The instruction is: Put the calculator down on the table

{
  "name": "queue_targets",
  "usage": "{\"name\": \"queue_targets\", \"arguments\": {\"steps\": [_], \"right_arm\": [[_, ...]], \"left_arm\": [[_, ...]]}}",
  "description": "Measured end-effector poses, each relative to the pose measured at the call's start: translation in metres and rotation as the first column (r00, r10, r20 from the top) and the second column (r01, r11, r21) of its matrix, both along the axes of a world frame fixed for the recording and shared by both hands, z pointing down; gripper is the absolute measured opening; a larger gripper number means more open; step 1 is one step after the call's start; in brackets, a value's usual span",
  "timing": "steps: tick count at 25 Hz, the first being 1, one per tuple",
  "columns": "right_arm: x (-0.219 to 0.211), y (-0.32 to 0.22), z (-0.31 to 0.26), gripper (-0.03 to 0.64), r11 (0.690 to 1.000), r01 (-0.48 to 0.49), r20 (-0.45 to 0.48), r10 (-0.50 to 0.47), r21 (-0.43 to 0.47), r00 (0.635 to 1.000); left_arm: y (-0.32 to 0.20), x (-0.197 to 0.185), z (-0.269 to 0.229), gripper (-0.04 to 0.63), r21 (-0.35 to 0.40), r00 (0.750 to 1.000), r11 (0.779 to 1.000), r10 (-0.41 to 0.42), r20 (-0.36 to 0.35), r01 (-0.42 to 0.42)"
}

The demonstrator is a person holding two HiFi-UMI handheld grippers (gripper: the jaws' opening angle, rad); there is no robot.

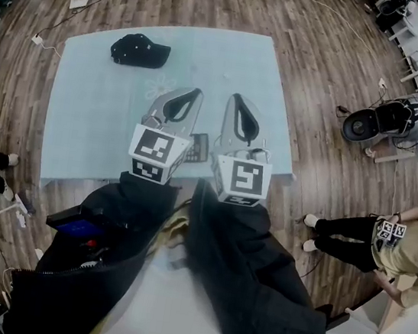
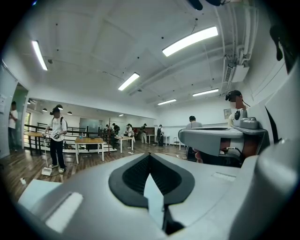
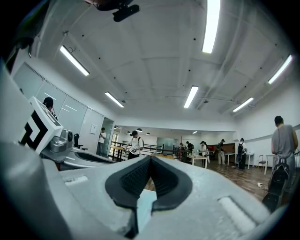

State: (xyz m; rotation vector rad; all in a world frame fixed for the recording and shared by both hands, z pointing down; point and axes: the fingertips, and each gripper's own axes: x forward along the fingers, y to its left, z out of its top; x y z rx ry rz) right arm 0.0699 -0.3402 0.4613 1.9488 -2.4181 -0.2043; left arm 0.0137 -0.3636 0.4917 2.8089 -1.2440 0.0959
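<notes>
Calculator (image 1: 198, 148) lies on the table (image 1: 92, 123) between the left gripper (image 1: 197, 92) and right gripper (image 1: 234, 97), both clenched and empty, close to the near edge; a careless sideways sweep of either could nudge it off

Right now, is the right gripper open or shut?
Shut. The right gripper has its jaw tips touching, nothing held between them.

The left hand-held gripper (image 1: 196, 93) and right hand-held gripper (image 1: 233, 98) have smooth, matt grey plastic shells, and their pads (image 2: 135, 176) are black, ribbed and rubbery. Between them is a dark plastic calculator (image 1: 198, 148). Beneath, pale matt cloth covers the surface (image 1: 94, 108). Beyond the left one is a black cloth cap (image 1: 140, 50). The plank floor (image 1: 318, 101) is faintly glossy wood.
</notes>
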Motion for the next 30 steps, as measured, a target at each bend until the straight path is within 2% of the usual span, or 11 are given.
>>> {"name": "queue_targets", "arguments": {"steps": [20,30], "right_arm": [[0.008,0.002,0.014,-0.008,0.999,-0.021,0.015,0.022,-0.039,1.000],[0.008,0.002,0.018,-0.008,0.998,-0.022,0.019,0.023,-0.054,1.000]], "left_arm": [[0.003,0.007,0.009,0.000,-0.017,1.000,1.000,0.021,0.008,-0.021],[0.005,0.009,0.020,0.001,-0.051,0.999,0.998,0.030,0.022,-0.029]]}}
